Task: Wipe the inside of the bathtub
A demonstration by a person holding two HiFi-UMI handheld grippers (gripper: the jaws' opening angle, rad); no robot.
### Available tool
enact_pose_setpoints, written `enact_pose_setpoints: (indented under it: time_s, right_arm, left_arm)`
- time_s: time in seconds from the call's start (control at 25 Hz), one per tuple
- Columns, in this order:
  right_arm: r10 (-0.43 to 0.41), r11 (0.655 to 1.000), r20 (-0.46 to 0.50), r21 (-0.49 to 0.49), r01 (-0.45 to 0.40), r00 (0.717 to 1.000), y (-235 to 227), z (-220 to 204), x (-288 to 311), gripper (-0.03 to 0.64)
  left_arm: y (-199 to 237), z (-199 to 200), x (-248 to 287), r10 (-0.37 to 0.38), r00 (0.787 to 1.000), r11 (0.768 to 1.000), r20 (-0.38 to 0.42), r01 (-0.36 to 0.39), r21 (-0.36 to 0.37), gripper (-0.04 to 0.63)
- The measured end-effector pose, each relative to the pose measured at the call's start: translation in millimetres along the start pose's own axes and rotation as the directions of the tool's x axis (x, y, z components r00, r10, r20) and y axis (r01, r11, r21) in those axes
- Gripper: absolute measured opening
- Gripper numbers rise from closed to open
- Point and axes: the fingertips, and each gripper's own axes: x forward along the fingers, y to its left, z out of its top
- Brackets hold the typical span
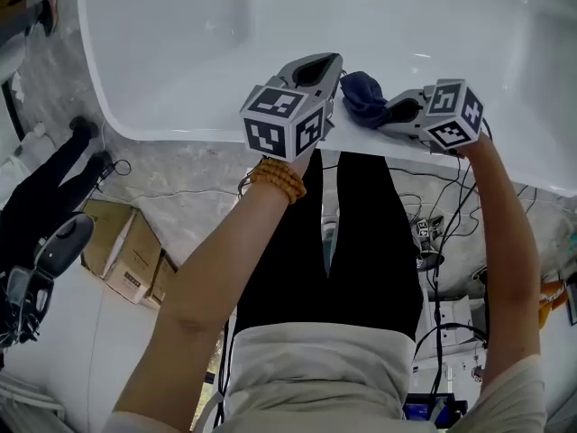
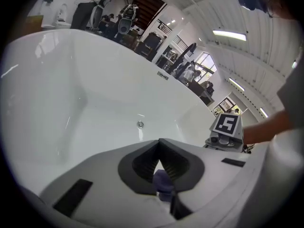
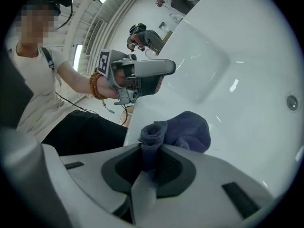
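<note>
**Right gripper pinches the cloth at the tub's near rim; left gripper pressed together**

The right gripper (image 3: 151,148) has its jaws clamped on a bunched fold of the dark blue cloth (image 3: 187,129). The fold stands up between the jaws. The rest of the cloth spills forward past the tips and lies on the white bathtub (image 3: 237,46), at the top of the near wall.

In the head view the cloth sits between the two grippers, on the near rim (image 1: 162,133). It is just beside the tips of the left gripper (image 2: 159,141).

The left gripper has its jaws pressed together at the tips. A small bluish piece shows low in the gap behind them, and I cannot tell what it is. This gripper hangs over the rim and points into the basin.

Beyond both grippers the tub's inside opens wide, with smooth, bare white walls sloping down. A round metal fitting (image 2: 140,124) sits on the far wall, well apart from the cloth.

The rim curves away on the left and runs on to the right under the right gripper. Behind it are the person's black-clad legs. Cardboard boxes (image 1: 126,251) lie on the floor to the left, and cables (image 1: 442,233) lie to the right.
</note>
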Motion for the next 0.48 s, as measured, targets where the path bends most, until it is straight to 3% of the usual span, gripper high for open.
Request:
enact_pose_setpoints:
  time_s: [0.28, 0.48]
  right_arm:
    - [0.042, 0.999, 0.001, 0.011, -0.042, 0.999, 10.4, -6.6, -10.9, 0.078]
    - [0.012, 1.000, -0.050, 0.019, -0.011, 0.999, -26.9, -10.1, -8.4, 0.078]
  left_arm:
    - [-16.3, 0.9, 1.7, -0.018, 1.000, 1.000, 0.000, 0.018, 0.014, -0.002]
    - [-3.7, 8.9, 13.9, -0.012, 1.000, 0.999, -0.002, 0.012, 0.032, -0.002]
